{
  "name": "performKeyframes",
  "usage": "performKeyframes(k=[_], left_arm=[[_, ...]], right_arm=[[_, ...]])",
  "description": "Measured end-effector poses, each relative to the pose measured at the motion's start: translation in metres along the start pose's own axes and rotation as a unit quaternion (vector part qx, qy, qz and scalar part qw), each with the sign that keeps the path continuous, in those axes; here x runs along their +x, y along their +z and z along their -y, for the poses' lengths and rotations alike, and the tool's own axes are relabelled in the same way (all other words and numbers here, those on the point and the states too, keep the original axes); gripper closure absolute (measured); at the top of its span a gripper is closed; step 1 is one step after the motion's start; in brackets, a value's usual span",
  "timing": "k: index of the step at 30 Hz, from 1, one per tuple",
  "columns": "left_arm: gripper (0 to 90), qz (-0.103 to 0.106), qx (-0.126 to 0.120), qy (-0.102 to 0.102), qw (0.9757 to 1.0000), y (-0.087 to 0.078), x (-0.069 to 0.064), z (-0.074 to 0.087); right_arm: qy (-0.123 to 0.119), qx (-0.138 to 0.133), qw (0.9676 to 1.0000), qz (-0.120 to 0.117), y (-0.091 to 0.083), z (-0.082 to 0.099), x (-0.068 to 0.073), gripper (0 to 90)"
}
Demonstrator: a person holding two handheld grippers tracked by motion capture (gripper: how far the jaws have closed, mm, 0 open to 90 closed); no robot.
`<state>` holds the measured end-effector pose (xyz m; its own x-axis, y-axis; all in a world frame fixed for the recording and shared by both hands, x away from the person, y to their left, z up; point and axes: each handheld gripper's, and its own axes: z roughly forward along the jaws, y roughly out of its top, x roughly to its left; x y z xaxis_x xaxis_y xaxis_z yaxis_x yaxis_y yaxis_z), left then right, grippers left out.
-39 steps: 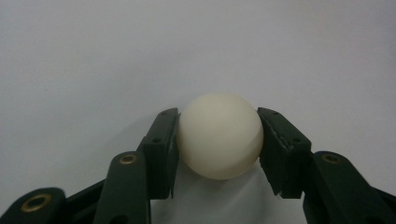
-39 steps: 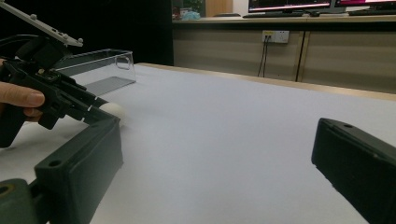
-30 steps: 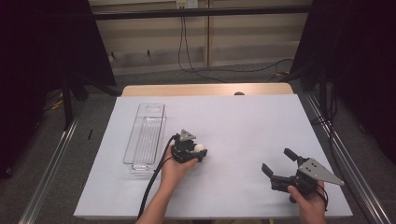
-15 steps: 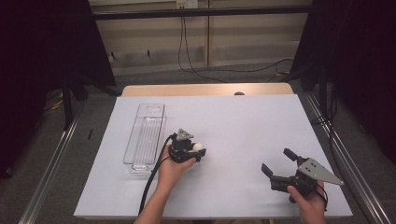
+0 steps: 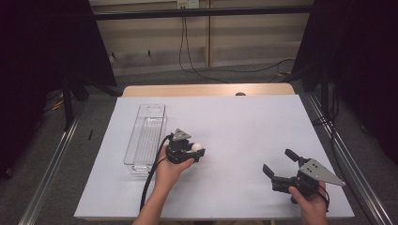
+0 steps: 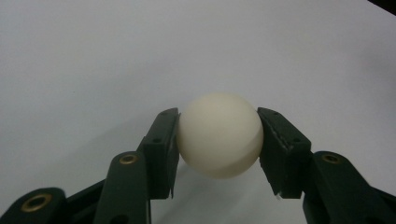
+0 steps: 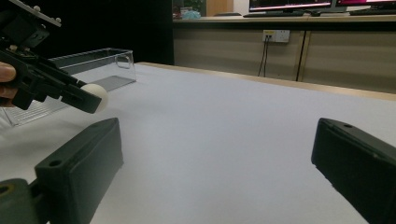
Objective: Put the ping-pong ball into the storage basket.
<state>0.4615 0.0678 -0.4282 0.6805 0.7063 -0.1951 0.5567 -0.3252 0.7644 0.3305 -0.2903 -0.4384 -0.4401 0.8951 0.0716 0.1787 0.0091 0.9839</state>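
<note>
The left gripper's (image 6: 219,140) fingers (image 6: 161,149) clamp a white ball (image 6: 219,134) just right of the clear tray (image 5: 145,136), above the white worktop (image 5: 244,122). The right gripper (image 5: 280,165), fingers apart and empty, sits well right of the tray, with bare worktop between.

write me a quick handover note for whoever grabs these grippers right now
Left gripper: shut on the white ball, a pad on each side, held above the white table, just right of the clear bin.
Right gripper: open, nothing between its jaws, near the table's right front corner.
Done: ball picked up.
Left: probably carry the ball over the bin, which looks empty, and let go. No part yet for the right gripper.
</note>
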Motion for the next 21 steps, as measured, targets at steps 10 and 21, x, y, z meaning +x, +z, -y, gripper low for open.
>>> performKeyframes(k=[10,21], left_arm=[[51.3,0.005,-0.001,-0.001,1.0000,-0.005,0.001,-0.001],[51.3,0.005,-0.006,-0.006,0.9999,-0.013,0.002,-0.002]], right_arm=[[0.000,0.002,1.0000,0.000,0.000,0.000,0.000,1.6],[-0.002,0.003,1.0000,0.001,0.000,0.000,0.000,1.7]])
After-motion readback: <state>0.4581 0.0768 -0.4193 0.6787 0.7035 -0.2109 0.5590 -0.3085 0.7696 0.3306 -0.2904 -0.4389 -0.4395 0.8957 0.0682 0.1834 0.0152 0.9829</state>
